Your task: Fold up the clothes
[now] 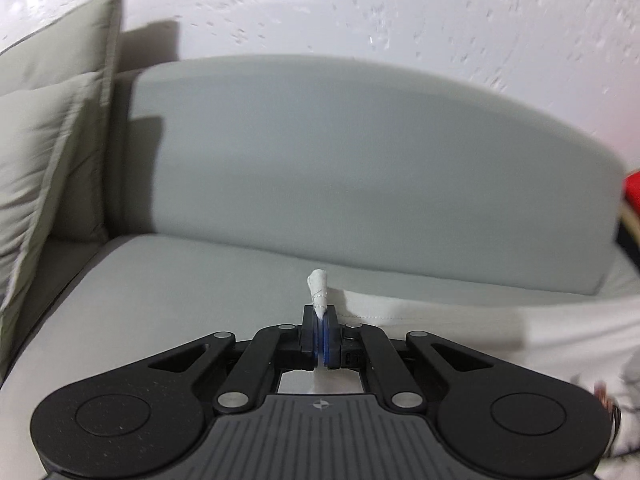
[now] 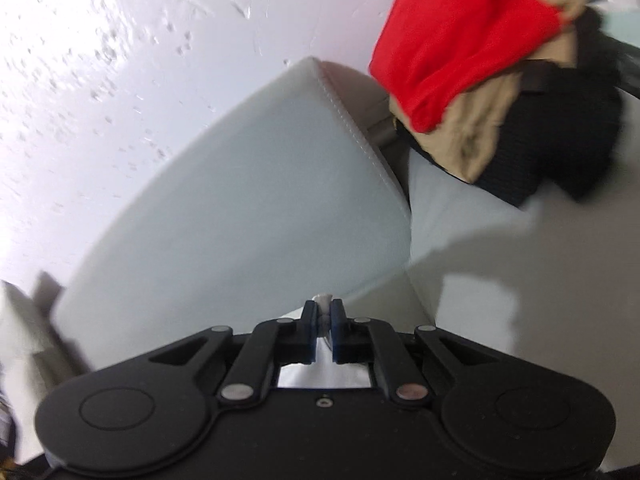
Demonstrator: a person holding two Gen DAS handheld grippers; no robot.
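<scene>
Over grey sofa (image 1: 320,168), left gripper (image 1: 321,312) and right gripper (image 2: 323,312) each clamp white garment (image 1: 460,328) edge, lifted above seat. Beige pillows (image 1: 44,140) left; red/tan/black clothes pile (image 2: 492,64) right; white wall (image 1: 360,8) behind.

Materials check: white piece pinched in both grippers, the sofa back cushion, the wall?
White garment: looks like thin woven or knit cotton, matte; a stitched hem shows and it bunches softly where the left gripper and right gripper clamp it. Sofa back cushion: smooth pale grey upholstery with a stitched seam; fabric or faux leather, unclear. Wall: white painted plaster, rough pitted texture.
</scene>
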